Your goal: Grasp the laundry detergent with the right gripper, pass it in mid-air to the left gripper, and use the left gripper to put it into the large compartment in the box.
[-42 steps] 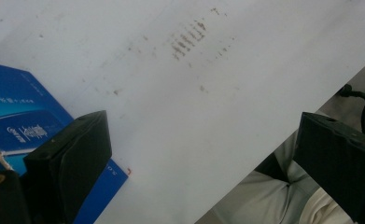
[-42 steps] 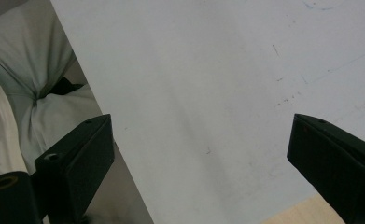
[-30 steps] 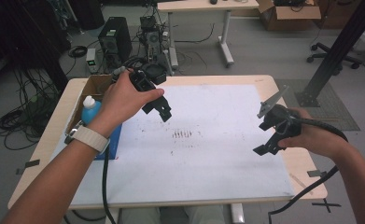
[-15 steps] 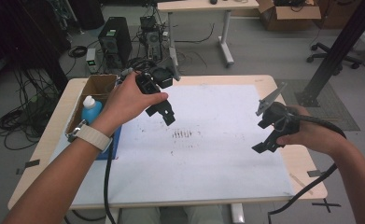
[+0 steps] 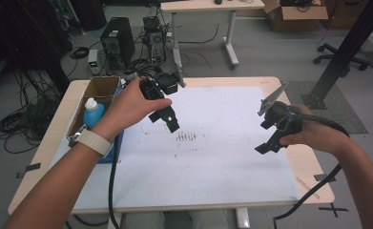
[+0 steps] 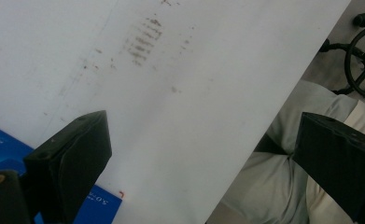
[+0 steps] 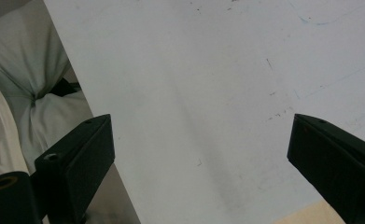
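My left gripper (image 5: 167, 119) is held up above the white sheet (image 5: 198, 162) at the table's left middle, tilted down toward the person. In the left gripper view its jaws stand wide apart with nothing between them (image 6: 203, 158), over the sheet and a patch of smudged marks (image 6: 143, 39). My right gripper (image 5: 270, 138) hovers above the sheet's right side, jaws pointing down. The right gripper view shows it open (image 7: 201, 161) and holding nothing, above bare white sheet near the front edge.
A cardboard box (image 5: 98, 90) with a blue bottle with a white cap (image 5: 92, 112) stands at the table's left edge. A blue item (image 6: 3, 144) lies under the sheet's left side. Smudged marks (image 5: 186, 137) sit mid-sheet. The person's lap (image 6: 264, 186) lies past the front edge.
My left gripper has risen a little and shifted away from the person and slightly right. The right gripper has stayed nearly still, both staying open.
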`<state>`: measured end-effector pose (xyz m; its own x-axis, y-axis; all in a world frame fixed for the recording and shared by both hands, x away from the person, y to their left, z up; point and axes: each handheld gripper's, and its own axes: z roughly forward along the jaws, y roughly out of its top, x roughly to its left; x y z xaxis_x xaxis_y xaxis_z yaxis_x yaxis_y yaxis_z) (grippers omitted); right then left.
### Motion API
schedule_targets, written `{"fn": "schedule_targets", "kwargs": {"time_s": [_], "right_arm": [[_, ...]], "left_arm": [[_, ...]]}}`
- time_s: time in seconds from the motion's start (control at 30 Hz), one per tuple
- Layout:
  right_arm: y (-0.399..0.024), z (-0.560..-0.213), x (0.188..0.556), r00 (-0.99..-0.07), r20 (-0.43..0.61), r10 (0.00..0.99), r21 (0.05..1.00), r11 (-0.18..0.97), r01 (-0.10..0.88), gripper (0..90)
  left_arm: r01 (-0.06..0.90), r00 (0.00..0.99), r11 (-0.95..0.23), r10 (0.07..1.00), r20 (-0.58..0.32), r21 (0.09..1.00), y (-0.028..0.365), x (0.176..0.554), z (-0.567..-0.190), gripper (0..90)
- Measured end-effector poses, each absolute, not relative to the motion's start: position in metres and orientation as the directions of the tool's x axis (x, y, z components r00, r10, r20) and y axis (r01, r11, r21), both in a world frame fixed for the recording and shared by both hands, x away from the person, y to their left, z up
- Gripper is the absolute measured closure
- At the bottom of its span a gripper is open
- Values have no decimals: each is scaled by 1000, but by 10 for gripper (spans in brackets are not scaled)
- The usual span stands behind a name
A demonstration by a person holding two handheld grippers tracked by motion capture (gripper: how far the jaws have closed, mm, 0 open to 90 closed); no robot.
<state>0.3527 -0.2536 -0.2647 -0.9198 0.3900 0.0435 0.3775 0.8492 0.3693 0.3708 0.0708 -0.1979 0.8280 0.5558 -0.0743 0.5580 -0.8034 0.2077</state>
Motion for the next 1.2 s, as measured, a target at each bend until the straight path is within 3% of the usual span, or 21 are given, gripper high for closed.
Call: {"fn": "schedule_targets", "kwargs": {"time_s": [0.6,1.2], "right_arm": [[-249,-264,354,-921,41,388,370,850,375,72],[-250,-263,352,-920,40,390,373,848,376,72]], "left_arm": [[545,837,-812,540,-84,210,71,370,-198,49],[431,902,-885,422,-85,175,60,366,-203,50]]}}
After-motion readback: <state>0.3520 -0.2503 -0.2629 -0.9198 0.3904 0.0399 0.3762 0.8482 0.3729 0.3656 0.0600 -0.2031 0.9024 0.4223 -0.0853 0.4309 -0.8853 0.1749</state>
